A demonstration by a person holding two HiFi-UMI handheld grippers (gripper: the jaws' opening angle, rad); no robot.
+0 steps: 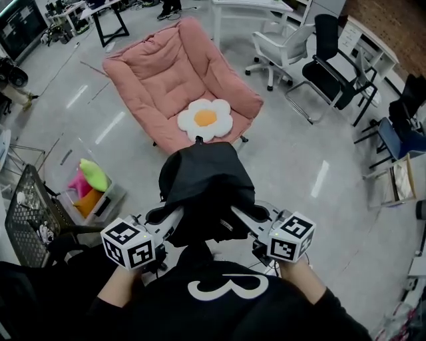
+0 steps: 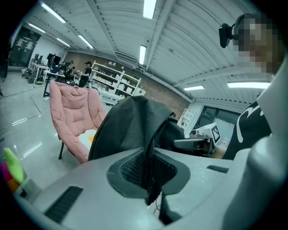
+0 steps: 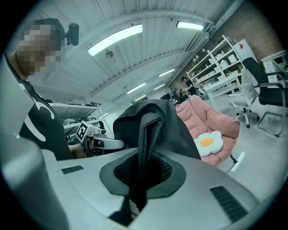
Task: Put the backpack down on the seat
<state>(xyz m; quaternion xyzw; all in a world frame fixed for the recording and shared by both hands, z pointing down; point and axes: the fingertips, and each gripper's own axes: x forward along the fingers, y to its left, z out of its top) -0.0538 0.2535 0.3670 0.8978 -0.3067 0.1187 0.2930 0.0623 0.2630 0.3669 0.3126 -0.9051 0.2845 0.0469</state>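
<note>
A black backpack hangs in the air between my two grippers, in front of the pink folding seat. My left gripper is shut on one of its mesh straps, and my right gripper is shut on the other strap. The bag's body fills the middle of the left gripper view and rises dark in the right gripper view. On the seat lies a white flower-shaped cushion with a yellow middle. The seat stands beyond the bag, a step away.
A clear bin with bright toys and a black wire basket stand at the left. Office chairs and a white chair stand at the back right, with tables behind the seat.
</note>
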